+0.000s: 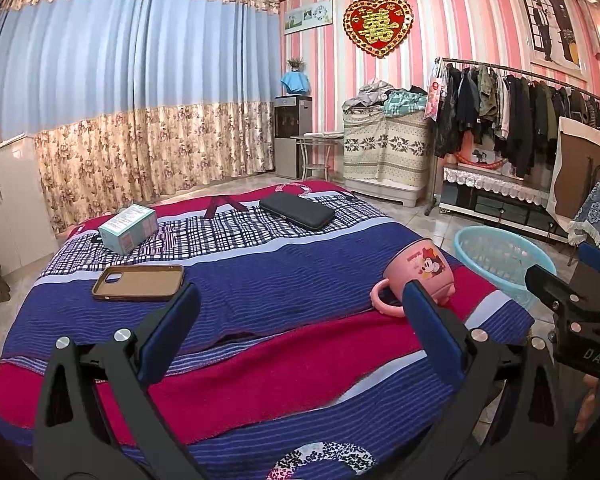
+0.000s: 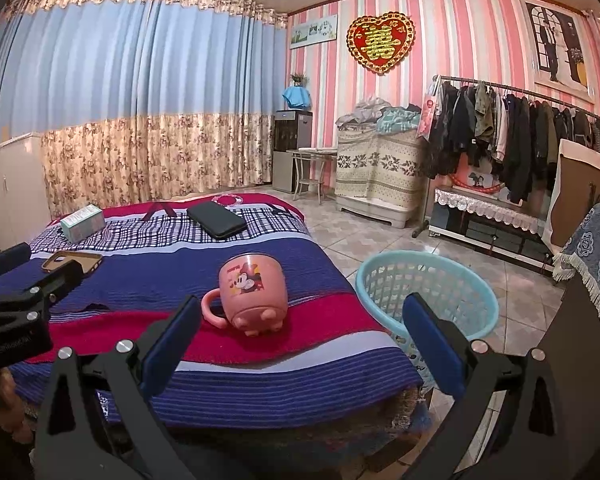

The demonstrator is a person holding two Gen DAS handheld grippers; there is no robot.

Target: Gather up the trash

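Bed (image 1: 260, 288), striped blanket. Turquoise laundry basket (image 2: 428, 296) on floor, 3 o'clock of bed. Pink Minnie mug (image 2: 248, 292) upside down at bed's 3 o'clock edge. Phone case (image 1: 138, 283), box (image 1: 128, 227) at 10 o'clock. Left gripper (image 1: 300, 332), right gripper (image 2: 300, 332): both wide open, holding nothing.

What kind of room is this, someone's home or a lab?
Most likely a lived-in bedroom at home. A bed with a striped blanket fills the middle, a rack of hanging clothes lines the pink striped wall, and floor-length curtains cover the far side.
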